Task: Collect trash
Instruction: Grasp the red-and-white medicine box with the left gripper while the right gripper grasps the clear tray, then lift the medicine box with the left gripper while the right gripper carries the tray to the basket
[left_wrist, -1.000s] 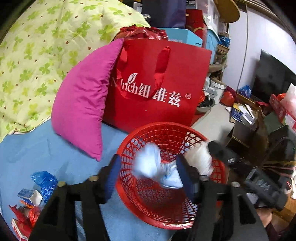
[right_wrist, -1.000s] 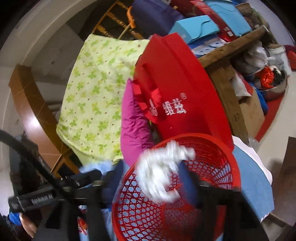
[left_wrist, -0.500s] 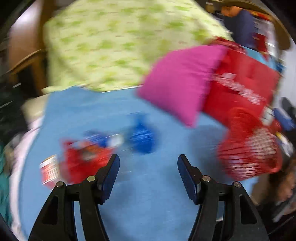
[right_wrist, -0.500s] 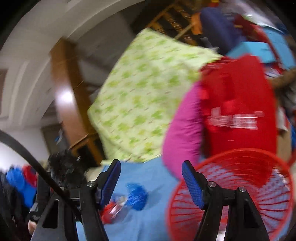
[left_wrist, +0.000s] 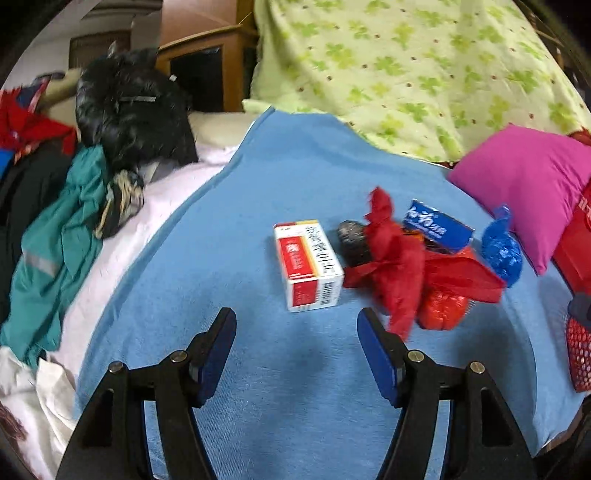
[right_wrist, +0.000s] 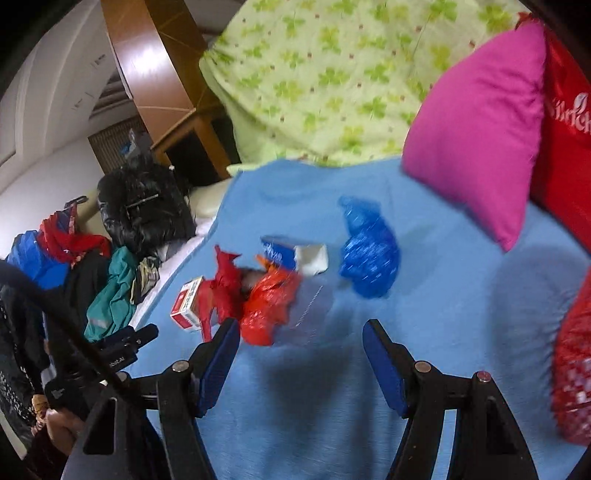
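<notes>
Both grippers have swung away from the red basket (left_wrist: 578, 354), their tissues dropped. Left gripper (left_wrist: 296, 345), jaws just widened, and right gripper (right_wrist: 301, 352) hang empty above remaining trash: medicine box (left_wrist: 308, 266), red wrappers (left_wrist: 402, 266), blue bag (right_wrist: 369, 254).

blanket (left_wrist: 295, 369) blue | pillow (left_wrist: 524, 181) magenta | quilt (left_wrist: 406, 66) light green, clover print | box (left_wrist: 308, 264) red-white
</notes>
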